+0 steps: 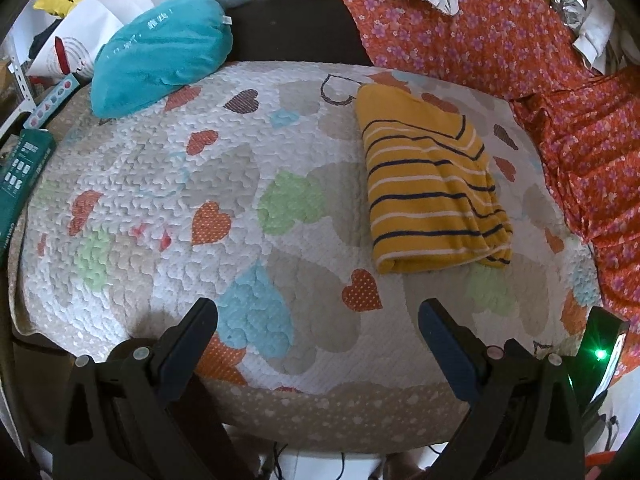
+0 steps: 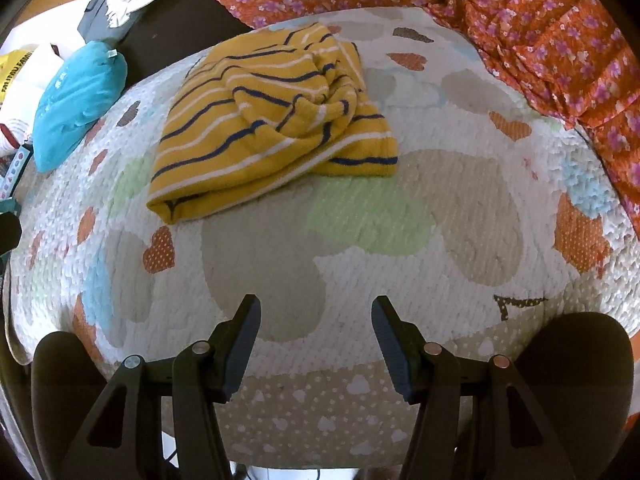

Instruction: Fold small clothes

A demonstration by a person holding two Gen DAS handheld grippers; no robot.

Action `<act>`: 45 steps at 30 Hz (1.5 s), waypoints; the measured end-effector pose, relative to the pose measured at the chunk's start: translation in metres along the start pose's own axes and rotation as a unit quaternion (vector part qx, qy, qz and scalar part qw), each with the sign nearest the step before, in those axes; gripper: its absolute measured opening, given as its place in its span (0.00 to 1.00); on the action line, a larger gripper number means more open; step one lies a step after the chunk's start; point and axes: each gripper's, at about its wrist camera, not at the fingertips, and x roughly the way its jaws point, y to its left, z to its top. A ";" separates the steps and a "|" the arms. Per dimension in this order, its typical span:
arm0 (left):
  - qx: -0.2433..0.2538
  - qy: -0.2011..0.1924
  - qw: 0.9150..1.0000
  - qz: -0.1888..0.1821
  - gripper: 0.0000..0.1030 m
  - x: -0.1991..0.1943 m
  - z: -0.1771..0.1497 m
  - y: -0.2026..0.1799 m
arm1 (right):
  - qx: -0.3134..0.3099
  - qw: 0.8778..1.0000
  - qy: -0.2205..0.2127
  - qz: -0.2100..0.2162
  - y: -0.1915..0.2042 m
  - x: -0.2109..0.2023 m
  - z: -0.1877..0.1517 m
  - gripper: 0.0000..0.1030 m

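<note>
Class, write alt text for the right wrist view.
A folded yellow striped garment lies on a heart-patterned quilt, ahead of the open, empty right gripper. A teal cushion sits at the left edge, and orange floral fabric borders the top right.

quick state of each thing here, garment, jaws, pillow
striped yellow garment: folded, lying on the heart quilt, untouched
left gripper: jaws open, empty
right gripper: jaws open, empty
teal pillow: resting at the quilt's far edge
</note>
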 end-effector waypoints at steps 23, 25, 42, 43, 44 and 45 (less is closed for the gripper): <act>0.014 0.011 1.000 0.004 0.97 0.002 -0.005 -0.010 | 0.019 0.999 -0.016 0.020 -0.018 -0.014 -0.005 0.62; 0.010 0.024 1.000 -0.009 0.97 0.013 0.007 -0.006 | 0.029 0.999 -0.020 0.022 -0.026 -0.014 0.003 0.62; -0.012 0.145 0.970 -0.195 0.97 0.198 0.142 -0.030 | 0.116 0.983 -0.025 0.140 -0.077 0.082 0.199 0.80; -0.005 0.151 0.966 -0.210 0.97 0.207 0.146 -0.035 | 0.121 0.981 -0.020 0.151 -0.075 0.090 0.207 0.81; 0.000 0.154 0.963 -0.219 0.97 0.213 0.148 -0.039 | 0.123 0.980 -0.015 0.153 -0.074 0.097 0.212 0.82; 0.005 0.159 0.961 -0.228 0.97 0.220 0.151 -0.043 | 0.125 0.980 -0.010 0.156 -0.074 0.103 0.217 0.82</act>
